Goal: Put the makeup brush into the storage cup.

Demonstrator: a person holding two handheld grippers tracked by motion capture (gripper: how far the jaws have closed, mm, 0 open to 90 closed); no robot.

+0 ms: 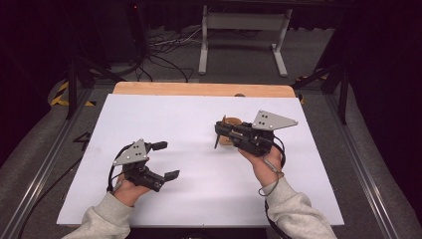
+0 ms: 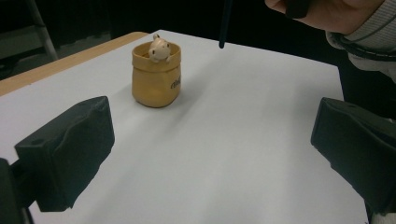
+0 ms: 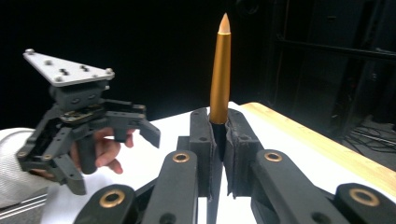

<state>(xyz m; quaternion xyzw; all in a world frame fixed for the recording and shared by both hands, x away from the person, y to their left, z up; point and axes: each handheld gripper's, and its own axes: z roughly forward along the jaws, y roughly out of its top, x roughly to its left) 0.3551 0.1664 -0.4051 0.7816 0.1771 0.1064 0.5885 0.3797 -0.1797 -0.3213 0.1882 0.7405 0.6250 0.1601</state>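
Note:
A gold pen [image 3: 220, 70] with a pale tip stands upright between the jaws of my right gripper [image 3: 218, 135], which is shut on it. In the high view the right gripper [image 1: 219, 131] hovers at the middle right of the white board, and the pen's dark end [image 1: 217, 141] points down. Right behind it stands a small yellow-brown pot [image 1: 234, 121], partly hidden. The pot [image 2: 156, 77] has a little figure peeking over its rim. My left gripper [image 1: 166, 160] rests at the front left, open and with nothing between its jaws, aimed at the pot.
The white board [image 1: 199, 199] lies on a wooden table whose far edge [image 1: 199, 89] shows behind it. Past the table are a metal stand [image 1: 244, 30] and cables on the floor. The left gripper [image 3: 79, 126] also appears across from the pen.

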